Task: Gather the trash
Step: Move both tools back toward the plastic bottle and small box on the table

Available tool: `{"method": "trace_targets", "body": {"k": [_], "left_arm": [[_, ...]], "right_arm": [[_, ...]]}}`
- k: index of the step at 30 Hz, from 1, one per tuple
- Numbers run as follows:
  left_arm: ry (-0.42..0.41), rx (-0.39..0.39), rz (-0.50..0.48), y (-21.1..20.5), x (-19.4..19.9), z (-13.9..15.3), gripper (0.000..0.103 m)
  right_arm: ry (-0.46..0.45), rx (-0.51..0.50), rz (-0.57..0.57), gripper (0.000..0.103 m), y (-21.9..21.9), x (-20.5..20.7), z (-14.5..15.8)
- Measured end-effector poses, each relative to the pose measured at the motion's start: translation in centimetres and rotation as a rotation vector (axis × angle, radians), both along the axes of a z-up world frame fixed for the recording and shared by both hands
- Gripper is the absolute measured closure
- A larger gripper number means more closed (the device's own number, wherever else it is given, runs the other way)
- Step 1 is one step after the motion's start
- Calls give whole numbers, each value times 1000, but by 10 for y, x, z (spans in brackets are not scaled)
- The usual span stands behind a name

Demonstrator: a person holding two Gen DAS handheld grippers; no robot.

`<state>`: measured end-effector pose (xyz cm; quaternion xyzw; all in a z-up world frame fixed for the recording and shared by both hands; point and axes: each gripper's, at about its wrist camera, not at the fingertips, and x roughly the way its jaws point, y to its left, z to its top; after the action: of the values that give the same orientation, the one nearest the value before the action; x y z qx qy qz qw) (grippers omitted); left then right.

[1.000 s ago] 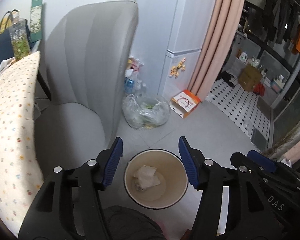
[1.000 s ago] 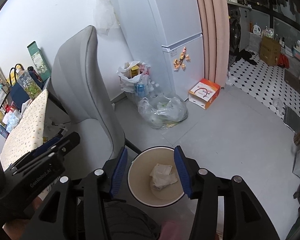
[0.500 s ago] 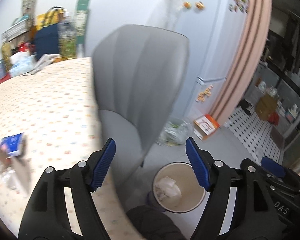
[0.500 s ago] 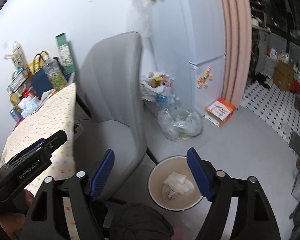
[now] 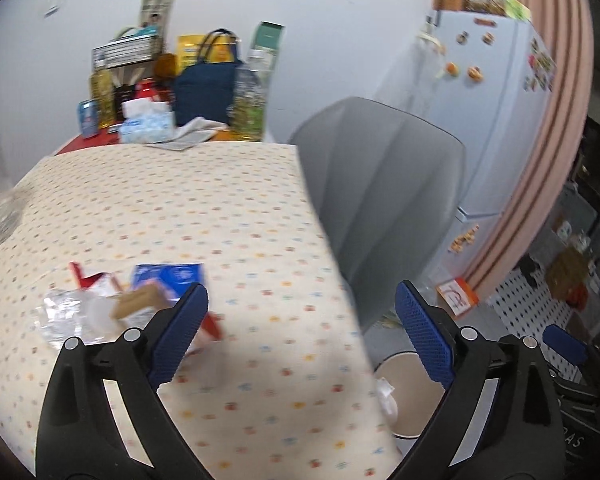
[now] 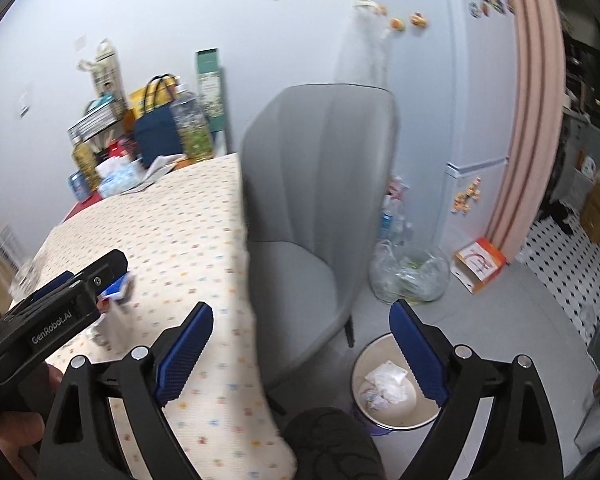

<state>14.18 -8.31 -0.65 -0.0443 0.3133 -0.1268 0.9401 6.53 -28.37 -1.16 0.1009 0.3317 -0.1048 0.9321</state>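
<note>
You swung both hand-held grippers (image 5: 302,326) (image 6: 300,342) from bin (image 6: 396,384) to table (image 5: 228,208), jaws just opened wide, empty; blur risked knocking the litter (image 5: 128,304).

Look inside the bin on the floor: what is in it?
The bin holds crumpled white paper with a smaller darker scrap beside it. The right tongs' finger covers its right side, and a dark shape hides its near rim.
</note>
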Motion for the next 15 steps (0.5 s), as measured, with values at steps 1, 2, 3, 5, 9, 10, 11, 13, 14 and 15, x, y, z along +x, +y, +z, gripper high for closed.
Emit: {"method": "trace_targets", "body": {"k": [1,2,3,5,9,10,11,13,14,15], "left_arm": [[-1,-5,16,10,-1,0,10],[-2,-7,26,16,-3,0,10],[-4,-11,44,27,-3,1,10],[-6,-17,64,38,-4,1,10],[-2,-34,112,67,-6,0,10],[-2,-37,124,74,-6,-1,10],[0,-38,135,81,-6,-1,10],[2,-39,156,93,-6,-3,10],[5,-40,168,99,-6,-4,10],[8,-41,179,105,-6,-5,10]], "right_arm": [[0,-3,13,15,6,1,0],[1,-7,29,15,15,3,2],[2,-10,42,15,21,4,2],[3,-18,64,15,35,8,4],[7,-34,117,15,64,13,6],[8,-36,126,15,68,14,5],[9,-39,139,15,76,15,5],[13,-42,162,15,86,18,4],[16,-42,174,15,91,21,3],[18,-43,185,15,97,24,1]]}}
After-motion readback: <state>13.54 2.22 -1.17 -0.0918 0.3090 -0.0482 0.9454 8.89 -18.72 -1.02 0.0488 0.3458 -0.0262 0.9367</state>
